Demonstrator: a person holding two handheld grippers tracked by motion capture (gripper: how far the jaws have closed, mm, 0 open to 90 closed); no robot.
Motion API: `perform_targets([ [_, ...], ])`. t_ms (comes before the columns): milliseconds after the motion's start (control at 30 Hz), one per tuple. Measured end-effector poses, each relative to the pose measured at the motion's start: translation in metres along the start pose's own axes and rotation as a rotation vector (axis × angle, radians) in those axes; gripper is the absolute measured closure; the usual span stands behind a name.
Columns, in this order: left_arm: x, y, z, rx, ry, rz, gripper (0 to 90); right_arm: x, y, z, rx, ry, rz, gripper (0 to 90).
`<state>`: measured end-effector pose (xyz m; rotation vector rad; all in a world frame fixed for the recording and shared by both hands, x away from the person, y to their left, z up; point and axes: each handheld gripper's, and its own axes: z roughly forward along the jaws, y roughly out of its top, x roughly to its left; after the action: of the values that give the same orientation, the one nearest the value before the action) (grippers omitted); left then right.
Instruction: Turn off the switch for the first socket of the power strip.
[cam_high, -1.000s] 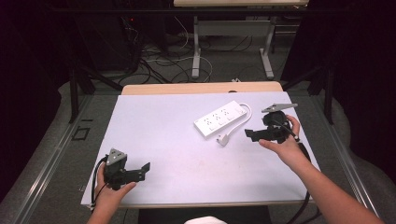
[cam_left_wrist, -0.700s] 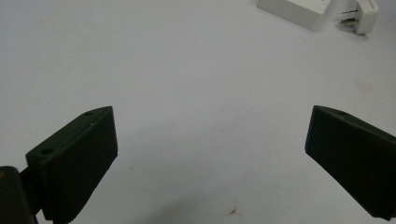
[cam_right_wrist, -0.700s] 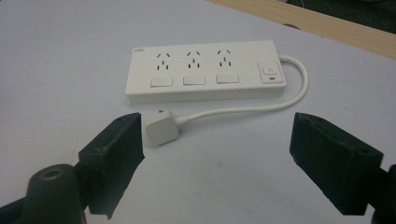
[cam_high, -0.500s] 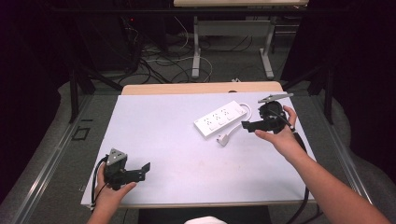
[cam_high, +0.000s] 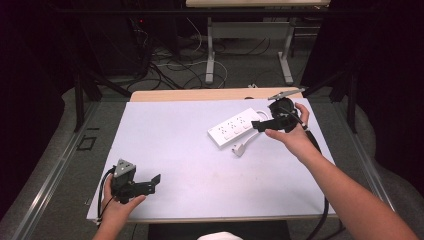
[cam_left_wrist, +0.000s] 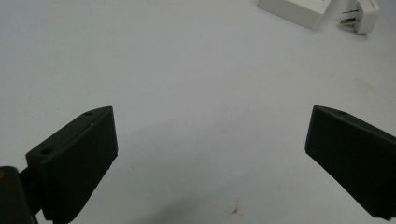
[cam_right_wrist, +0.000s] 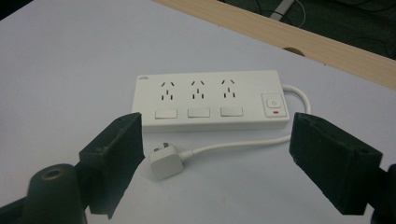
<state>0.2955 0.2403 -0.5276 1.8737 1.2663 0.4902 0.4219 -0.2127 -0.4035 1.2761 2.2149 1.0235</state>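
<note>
The high view looks down on the table (cam_high: 200, 150); both gripper views, close above it, share the power strip (cam_right_wrist: 210, 100).

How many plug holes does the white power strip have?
3 sockets sit in a row along the power strip: one near its left end, one in the middle, one beside the round switch. None seem hidden.

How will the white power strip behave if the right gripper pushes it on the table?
The power strip lies flat and low, so it would probably slide, not tip. Its thin cord looks floppy, so the plug would likely trail behind. The plastic shell looks stiff.
</note>
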Motion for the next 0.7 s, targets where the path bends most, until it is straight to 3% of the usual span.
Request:
perform_targets([
  [333,0.000,0.000,0.000,0.002,-0.002,-0.001,2.2,-0.001,0.014,0.012,0.007,0.003,0.023,16.3],
  [700,0.001,0.000,0.000,0.003,-0.002,0.002,2.2,-0.007,0.029,0.033,0.018,-0.038,0.045,16.1],
])
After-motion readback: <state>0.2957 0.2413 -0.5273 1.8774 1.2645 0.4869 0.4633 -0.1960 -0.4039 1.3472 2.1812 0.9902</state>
